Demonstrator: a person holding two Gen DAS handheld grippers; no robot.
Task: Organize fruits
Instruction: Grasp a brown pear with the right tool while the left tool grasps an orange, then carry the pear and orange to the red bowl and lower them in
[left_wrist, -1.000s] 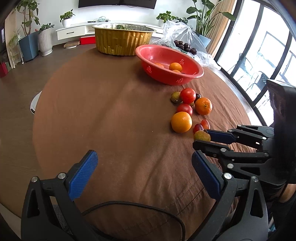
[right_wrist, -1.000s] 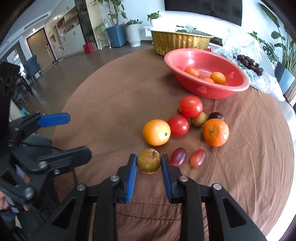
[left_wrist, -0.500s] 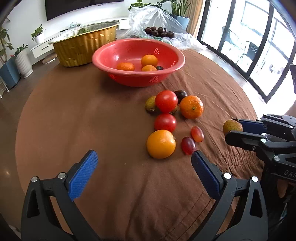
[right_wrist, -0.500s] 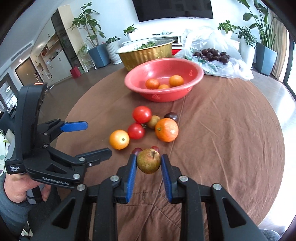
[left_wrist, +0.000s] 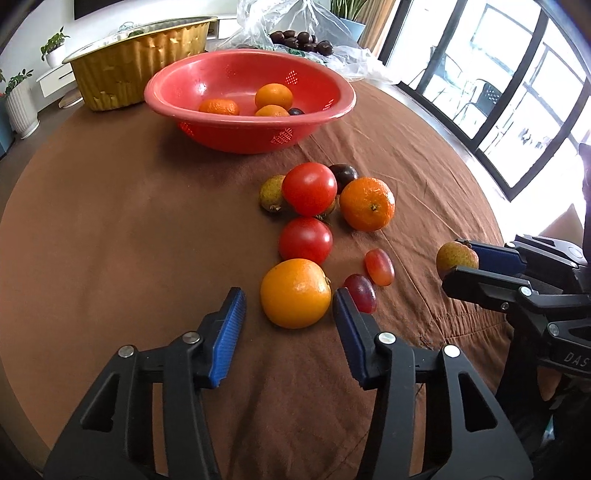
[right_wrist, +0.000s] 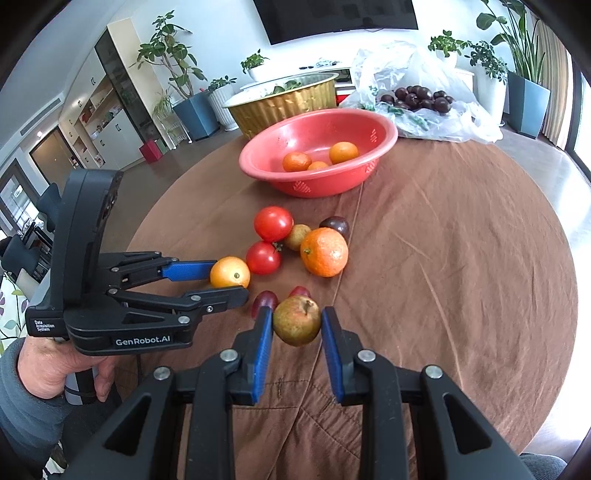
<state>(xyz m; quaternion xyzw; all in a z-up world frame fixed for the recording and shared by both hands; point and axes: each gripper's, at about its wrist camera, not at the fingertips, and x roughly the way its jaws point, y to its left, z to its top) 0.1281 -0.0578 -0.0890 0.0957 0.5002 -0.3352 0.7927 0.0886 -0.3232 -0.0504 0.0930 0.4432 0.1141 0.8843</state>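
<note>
Right gripper (right_wrist: 297, 323) clamped on a small green-brown fruit (right_wrist: 296, 320), blue pads pressing both flanks, stem dimple tilted up toward the camera, fruit lifted clear of the brown tablecloth (right_wrist: 461, 266). Round enough that no long axis shows. Behind those pads, two red grapes (right_wrist: 265, 300) mostly hidden, only their tops peeking out. Left gripper (left_wrist: 290, 295) just been closing, jaws now partway in around the big orange (left_wrist: 295, 293); orange sitting on the cloth between the tips, a gap visible beside the left pad, contact at the right pad hard to call. From the right wrist view, the lower finger covering the orange's bottom edge. In the left wrist view both grapes in plain sight just right of that orange, long axes slanting up and to the left. Beyond, two tomatoes (left_wrist: 306, 214) stacked one behind the other, a mandarin (left_wrist: 366, 204) to their right, another green-brown fruit (left_wrist: 272, 192) and a dark plum (left_wrist: 344, 176) half tucked behind the far tomato. Farther back, red basin (left_wrist: 236, 136) holding three oranges plus one dark fruit barely showing over the rim. Gold foil tub (left_wrist: 136, 74) and a plastic bag of dark fruit (right_wrist: 417, 98) at the table's far edge, tub contents unclear. A hand (right_wrist: 55, 369) in a grey sleeve gripping the left handle, cut off at the frame edge.
</note>
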